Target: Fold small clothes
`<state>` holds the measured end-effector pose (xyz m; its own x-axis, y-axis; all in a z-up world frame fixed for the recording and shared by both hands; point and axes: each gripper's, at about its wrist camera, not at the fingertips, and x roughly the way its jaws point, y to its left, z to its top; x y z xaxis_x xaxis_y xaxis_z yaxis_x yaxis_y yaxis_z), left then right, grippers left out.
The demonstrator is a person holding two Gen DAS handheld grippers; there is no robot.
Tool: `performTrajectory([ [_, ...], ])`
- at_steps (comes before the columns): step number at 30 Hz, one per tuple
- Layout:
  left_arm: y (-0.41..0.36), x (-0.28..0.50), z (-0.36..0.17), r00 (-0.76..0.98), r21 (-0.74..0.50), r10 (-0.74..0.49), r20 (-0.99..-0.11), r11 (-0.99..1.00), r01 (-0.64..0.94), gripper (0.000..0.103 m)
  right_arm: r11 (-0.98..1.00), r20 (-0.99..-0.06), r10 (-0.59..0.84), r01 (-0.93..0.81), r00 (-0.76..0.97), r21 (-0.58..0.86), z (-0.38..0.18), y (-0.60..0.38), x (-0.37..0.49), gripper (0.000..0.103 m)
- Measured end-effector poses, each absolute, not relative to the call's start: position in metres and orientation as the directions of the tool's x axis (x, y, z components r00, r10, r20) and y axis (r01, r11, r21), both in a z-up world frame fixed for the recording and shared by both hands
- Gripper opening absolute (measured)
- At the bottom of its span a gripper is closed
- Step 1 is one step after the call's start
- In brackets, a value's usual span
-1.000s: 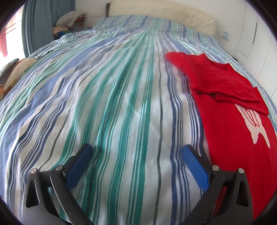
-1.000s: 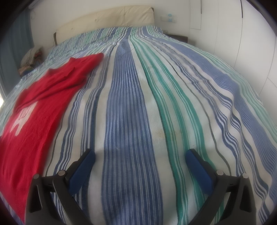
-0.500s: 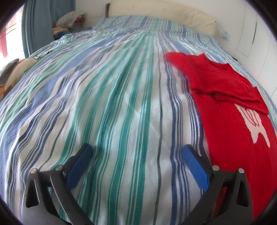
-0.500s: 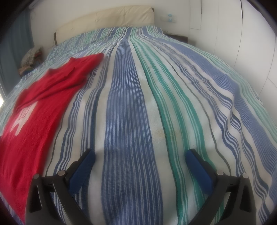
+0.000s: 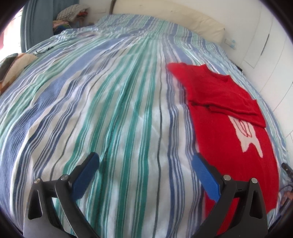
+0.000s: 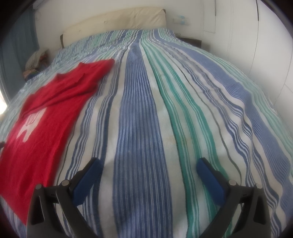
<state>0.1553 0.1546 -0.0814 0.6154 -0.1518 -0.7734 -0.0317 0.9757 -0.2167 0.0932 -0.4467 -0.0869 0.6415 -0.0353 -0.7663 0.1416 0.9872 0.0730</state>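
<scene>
A striped bedspread [image 6: 142, 113] covers the bed below a cream headboard [image 6: 113, 23]; white walls [image 6: 238, 36] surround it.

Red sweater [image 5: 232, 128], white motif, flat on striped bedspread [image 5: 119, 109], sleeves folded across chest

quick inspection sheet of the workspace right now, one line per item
surface: bed with blue, green and white striped cover, lightly wrinkled.
job's things: red knit sweater with a white motif lies flat on the cover, sleeves folded across the chest, lower half not yet folded.
clutter: pile of clothes at the far corner beside the bed; patterned cushion at the bed's edge.
grippers: left tongs open, empty, over bare cover just beside the sweater; right tongs open, empty, over bare cover.
cables: nothing seen.
surroundings: cream padded headboard, white wall and cupboard doors, blue curtain.
</scene>
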Motion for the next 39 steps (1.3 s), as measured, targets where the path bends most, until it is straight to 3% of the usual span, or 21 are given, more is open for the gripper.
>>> performTrajectory([
  [7, 0.156, 0.099, -0.048, 0.588, -0.303, -0.307, -0.748, 0.947, 0.109, 0.101, 0.997, -0.636, -0.072, 0.065, 0.769, -0.035, 0.018, -0.44, 0.044, 0.103],
  [10, 0.141, 0.082, -0.064, 0.532, -0.339, -0.36, -0.767, 0.93, 0.14, 0.101, 1.0, -0.656, 0.003, -0.005, 0.755, -0.002, 0.04, -0.428, 0.03, 0.103],
  [13, 0.12, 0.068, -0.078, 0.483, -0.376, -0.411, -0.773, 0.91, 0.174, 0.1, 0.984, -0.724, 0.178, -0.105, 0.666, 0.145, 0.021, -0.404, 0.024, 0.103],
  [15, 0.109, 0.059, -0.086, 0.46, -0.397, -0.432, -0.776, 0.901, 0.177, 0.092, 0.953, -0.767, 0.303, -0.162, 0.566, 0.257, -0.008, -0.383, 0.024, 0.103],
  [17, 0.102, 0.056, -0.093, 0.426, -0.422, -0.454, -0.782, 0.89, 0.173, 0.076, 0.912, -0.782, 0.409, -0.189, 0.47, 0.363, -0.037, -0.361, 0.023, 0.102],
  [19, 0.096, 0.05, -0.094, 0.432, -0.402, -0.441, -0.787, 0.897, 0.184, 0.073, 0.881, -0.778, 0.472, -0.195, 0.415, 0.431, -0.058, -0.344, 0.018, 0.101],
  [21, 0.093, 0.05, -0.095, 0.432, -0.379, -0.428, -0.794, 0.904, 0.199, 0.057, 0.876, -0.777, 0.482, -0.186, 0.406, 0.446, -0.07, -0.335, 0.015, 0.101],
  [22, 0.092, 0.051, -0.096, 0.421, -0.386, -0.434, -0.796, 0.901, 0.198, 0.039, 0.878, -0.779, 0.475, -0.168, 0.408, 0.448, -0.076, -0.335, 0.016, 0.099],
  [23, 0.093, 0.052, -0.099, 0.41, -0.408, -0.451, -0.793, 0.893, 0.192, 0.017, 0.874, -0.776, 0.479, -0.141, 0.41, 0.465, -0.082, -0.336, 0.017, 0.096],
  [24, 0.094, 0.052, -0.103, 0.391, -0.44, -0.476, -0.788, 0.879, 0.184, 0.006, 0.855, -0.76, 0.504, -0.114, 0.41, 0.506, -0.087, -0.339, 0.02, 0.082],
  [25, 0.094, 0.053, -0.105, 0.378, -0.456, -0.486, -0.788, 0.873, 0.173, 0.005, 0.828, -0.739, 0.539, -0.093, 0.403, 0.553, -0.094, -0.342, 0.021, 0.058],
  [26, 0.095, 0.05, -0.104, 0.385, -0.454, -0.483, -0.787, 0.875, 0.169, 0.004, 0.805, -0.724, 0.569, -0.085, 0.39, 0.587, -0.1, -0.343, 0.023, 0.042],
  [27, 0.095, 0.049, -0.101, 0.389, -0.452, -0.481, -0.786, 0.876, 0.172, 0.003, 0.797, -0.722, 0.58, -0.082, 0.377, 0.598, -0.106, -0.343, 0.026, 0.009],
  [28, 0.096, 0.048, -0.097, 0.393, -0.456, -0.485, -0.781, 0.873, 0.171, 0.003, 0.8, -0.726, 0.577, -0.08, 0.375, 0.595, -0.108, -0.343, 0.027, 0.005],
  [33, 0.11, 0.071, -0.052, 0.448, -0.538, -0.562, -0.695, 0.82, 0.193, 0.003, 0.775, -0.657, 0.593, -0.109, 0.466, 0.623, -0.069, -0.359, 0.031, 0.005],
  [39, 0.105, 0.187, -0.007, 0.544, -0.526, -0.55, -0.634, 0.822, 0.218, 0.003, 0.796, -0.567, 0.548, -0.175, 0.615, 0.579, -0.014, -0.373, 0.108, 0.005],
])
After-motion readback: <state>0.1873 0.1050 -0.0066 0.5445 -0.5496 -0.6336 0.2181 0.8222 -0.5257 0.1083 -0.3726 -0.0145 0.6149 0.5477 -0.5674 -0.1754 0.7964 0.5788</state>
